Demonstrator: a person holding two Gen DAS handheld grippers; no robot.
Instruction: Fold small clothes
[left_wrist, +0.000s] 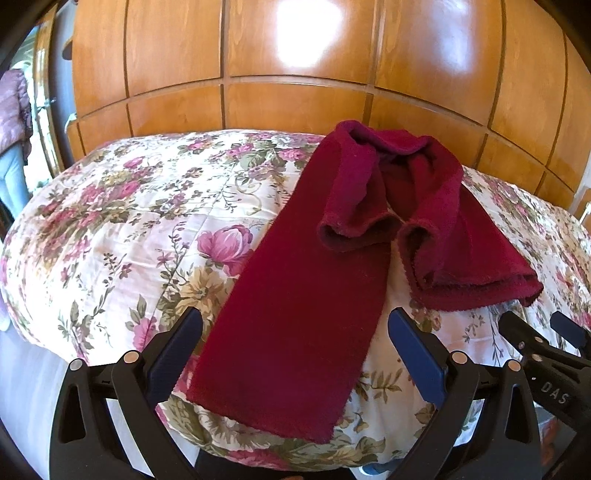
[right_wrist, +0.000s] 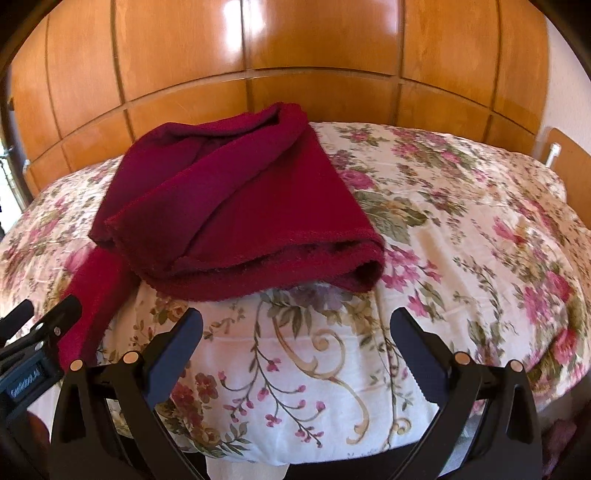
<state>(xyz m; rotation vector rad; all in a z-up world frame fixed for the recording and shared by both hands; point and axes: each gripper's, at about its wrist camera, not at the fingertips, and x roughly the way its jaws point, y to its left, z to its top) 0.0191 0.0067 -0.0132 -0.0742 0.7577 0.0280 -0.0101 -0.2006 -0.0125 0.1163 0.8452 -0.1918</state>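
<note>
Floral bedspread (right_wrist: 461, 236) under crumpled red garment (left_wrist: 295, 302), both grippers empty, agape.

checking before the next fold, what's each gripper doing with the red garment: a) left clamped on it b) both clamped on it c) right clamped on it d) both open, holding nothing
d: the left gripper and right gripper both stand open, gripping none of the red garment.
</note>
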